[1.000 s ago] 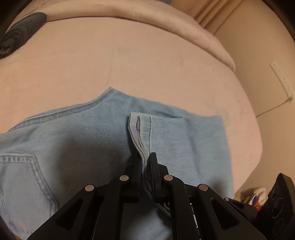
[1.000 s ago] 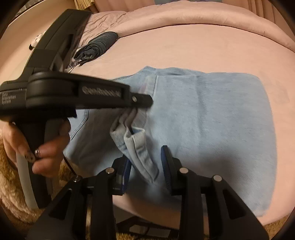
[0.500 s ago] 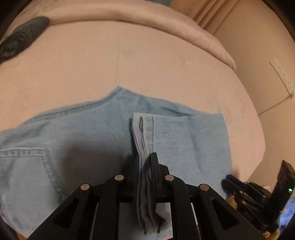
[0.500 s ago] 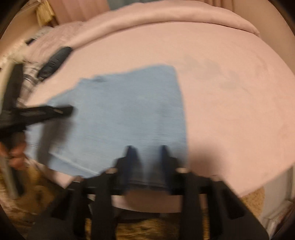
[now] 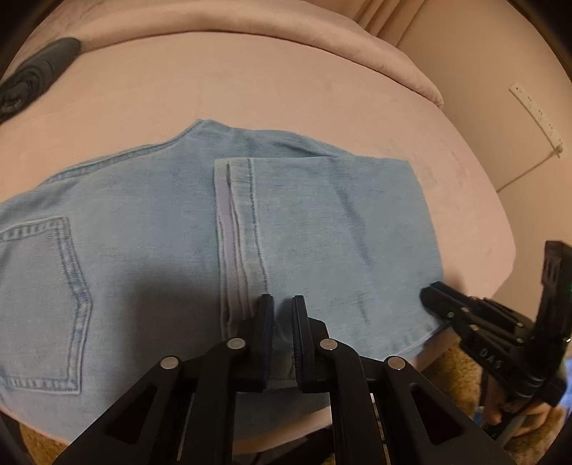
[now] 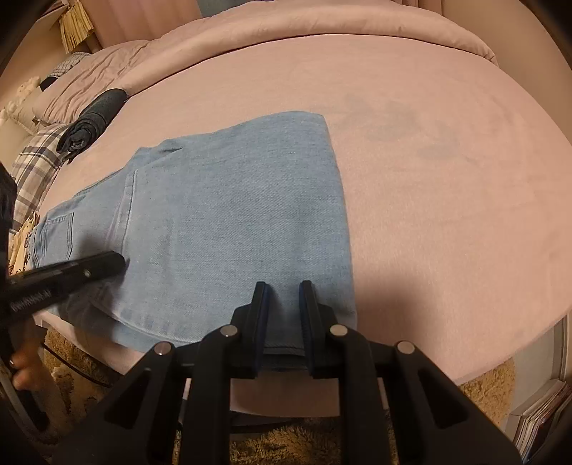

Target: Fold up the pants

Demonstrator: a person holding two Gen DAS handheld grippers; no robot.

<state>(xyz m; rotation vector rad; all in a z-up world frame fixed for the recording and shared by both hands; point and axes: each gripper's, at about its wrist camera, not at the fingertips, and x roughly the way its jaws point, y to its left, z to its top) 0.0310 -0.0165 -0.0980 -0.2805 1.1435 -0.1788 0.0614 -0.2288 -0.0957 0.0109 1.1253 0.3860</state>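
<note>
Light blue jeans [image 5: 150, 229] lie flat on a pink bed, the legs folded back over the seat, with the leg hems [image 5: 243, 221] across the middle and a back pocket [image 5: 39, 297] at the left. They also show in the right wrist view [image 6: 228, 214]. My left gripper [image 5: 282, 304] is open with a narrow gap, low over the jeans' near edge beside the hems. My right gripper [image 6: 284, 288] is open over the near edge close to the fold. Each gripper shows in the other's view: the right [image 5: 464, 314] and the left [image 6: 71, 272].
The pink bed [image 6: 447, 179] has a rolled duvet [image 6: 286, 21] along the far side. A dark rolled garment [image 6: 93, 121] lies at the far left by a plaid pillow [image 6: 32, 168]. A shaggy rug [image 6: 286, 440] lies below the bed's near edge. Books [image 6: 540, 418] stand at the lower right.
My left gripper has let go of the leg hems, which now lie flat on the jeans. My right gripper swung right to the folded end.
</note>
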